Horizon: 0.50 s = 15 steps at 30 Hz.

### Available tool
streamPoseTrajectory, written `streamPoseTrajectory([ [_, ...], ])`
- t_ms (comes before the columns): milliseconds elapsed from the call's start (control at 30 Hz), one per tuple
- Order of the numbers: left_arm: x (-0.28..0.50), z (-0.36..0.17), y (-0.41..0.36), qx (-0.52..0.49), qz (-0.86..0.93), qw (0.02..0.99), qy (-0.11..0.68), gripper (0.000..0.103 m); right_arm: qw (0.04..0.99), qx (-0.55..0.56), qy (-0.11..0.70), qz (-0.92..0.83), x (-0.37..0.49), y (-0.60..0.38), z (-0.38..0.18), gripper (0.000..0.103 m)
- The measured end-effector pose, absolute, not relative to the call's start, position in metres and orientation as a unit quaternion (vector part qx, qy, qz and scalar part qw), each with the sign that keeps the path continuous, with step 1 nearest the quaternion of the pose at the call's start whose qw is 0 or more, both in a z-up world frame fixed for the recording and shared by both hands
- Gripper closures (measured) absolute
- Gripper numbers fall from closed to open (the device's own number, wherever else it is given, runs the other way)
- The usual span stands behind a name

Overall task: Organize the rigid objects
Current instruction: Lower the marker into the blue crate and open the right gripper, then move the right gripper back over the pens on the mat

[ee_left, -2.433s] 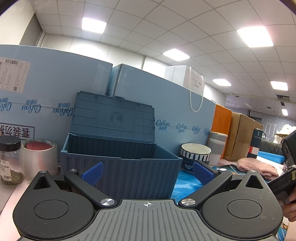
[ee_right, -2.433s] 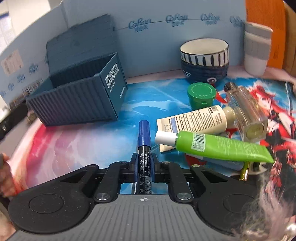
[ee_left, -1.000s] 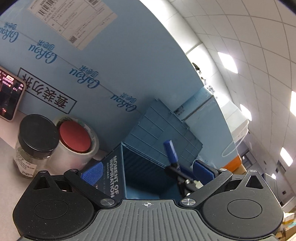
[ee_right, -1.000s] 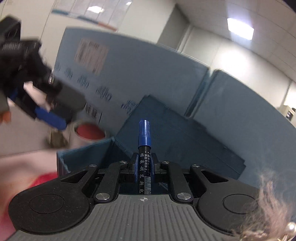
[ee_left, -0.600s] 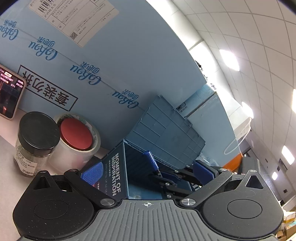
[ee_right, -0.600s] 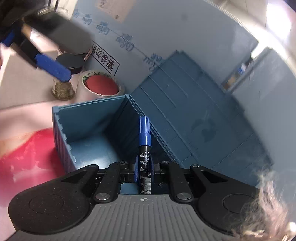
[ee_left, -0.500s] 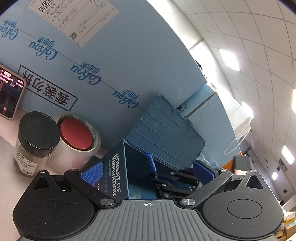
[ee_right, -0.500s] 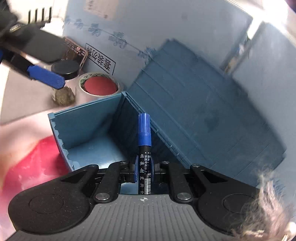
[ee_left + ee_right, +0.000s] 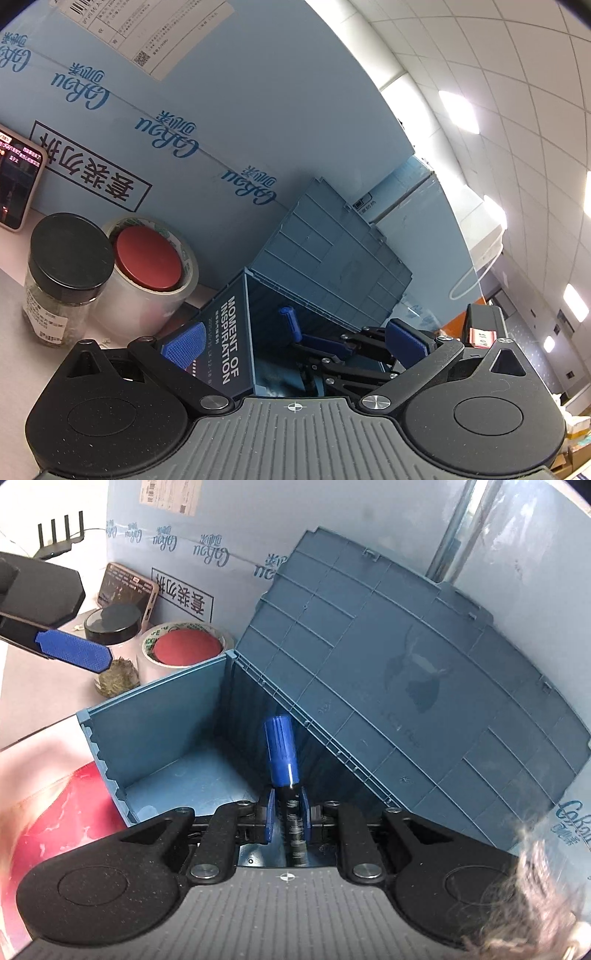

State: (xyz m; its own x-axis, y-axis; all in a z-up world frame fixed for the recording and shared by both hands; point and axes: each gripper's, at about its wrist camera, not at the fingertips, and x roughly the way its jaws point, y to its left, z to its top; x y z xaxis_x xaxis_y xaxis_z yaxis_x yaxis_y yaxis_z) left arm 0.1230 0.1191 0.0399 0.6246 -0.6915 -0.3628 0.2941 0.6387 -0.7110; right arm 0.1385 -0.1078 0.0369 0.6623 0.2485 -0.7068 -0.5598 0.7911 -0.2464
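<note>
Marker (image 9: 280, 753) hangs over the open blue box (image 9: 155, 716), meant to drop in; right hand-held gripper (image 9: 284, 814) has just been loosening around it, left hand-held gripper (image 9: 295, 341) wide and empty.

At frame centre the right gripper (image 9: 284, 814) has just been opening; the blue-capped marker (image 9: 282, 760) stands between its pads, gaps showing, over the open blue box (image 9: 155, 698). Upper left: left gripper's blue pad (image 9: 74, 650), a jar (image 9: 112, 627), a tape roll (image 9: 184, 646).

Box (image 9: 155, 734): blue, ribbed. Marker (image 9: 281, 755): blue cap, black barrel. Jar (image 9: 62, 273): black lid. Tape roll (image 9: 147, 266): clear, red centre.
</note>
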Motion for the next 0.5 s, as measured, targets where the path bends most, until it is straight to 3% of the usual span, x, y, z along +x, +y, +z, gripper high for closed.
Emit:
streamPoseTrajectory([
  [133,0.123,0.041,0.119,-0.311,-0.293,0.846,0.32,0.0,0.9,-0.193,0.315,0.23,0.128,-0.117,0.047,0.06],
  [200,0.123,0.041,0.12,-0.311,-0.294,0.846,0.319,0.0,0.911,-0.18,0.29,0.231,0.117,-0.119,0.053,0.04],
  [500,0.116,0.05,0.119,-0.304,-0.302,0.85,0.307,0.0,0.958,-0.119,0.175,0.195,0.058,-0.131,0.082,0.014],
])
